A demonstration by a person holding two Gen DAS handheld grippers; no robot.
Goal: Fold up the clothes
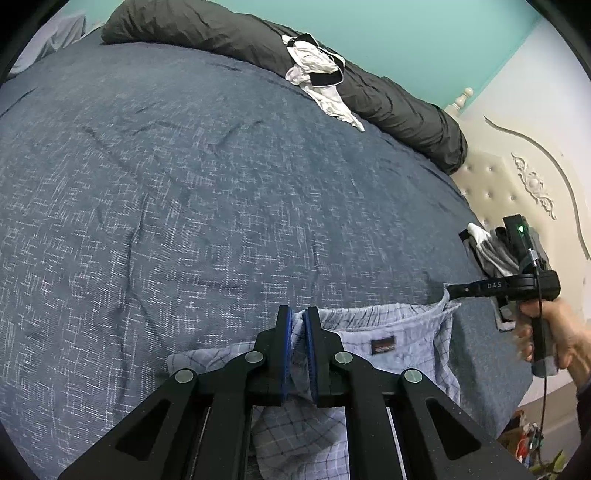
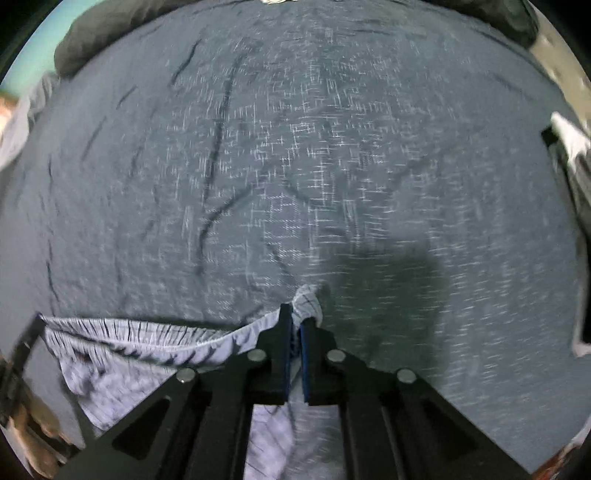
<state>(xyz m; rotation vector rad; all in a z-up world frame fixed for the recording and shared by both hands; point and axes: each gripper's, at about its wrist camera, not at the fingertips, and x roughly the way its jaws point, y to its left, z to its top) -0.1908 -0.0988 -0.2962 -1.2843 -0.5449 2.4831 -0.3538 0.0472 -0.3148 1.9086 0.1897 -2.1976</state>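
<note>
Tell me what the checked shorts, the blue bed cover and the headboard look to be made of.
Checked shorts: thin woven fabric, probably cotton; matte, with a gathered elastic waistband and a sewn label.
Blue bed cover: heavier woven cloth, matte; flecked white threads and soft creases.
Headboard: cream padded panel with button tufting, perhaps faux leather; the carved scrollwork beside it looks like painted wood or moulding.

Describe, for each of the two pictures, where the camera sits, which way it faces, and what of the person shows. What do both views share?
Left wrist: on the left tongs, looking across the blue bedspread toward the grey pillow; the right tongs and a hand show.
Right wrist: on the right tongs, looking down at the bedspread; no clear body part shows.
Shared: the checked shorts, waistband clamped by both tongs.
</note>
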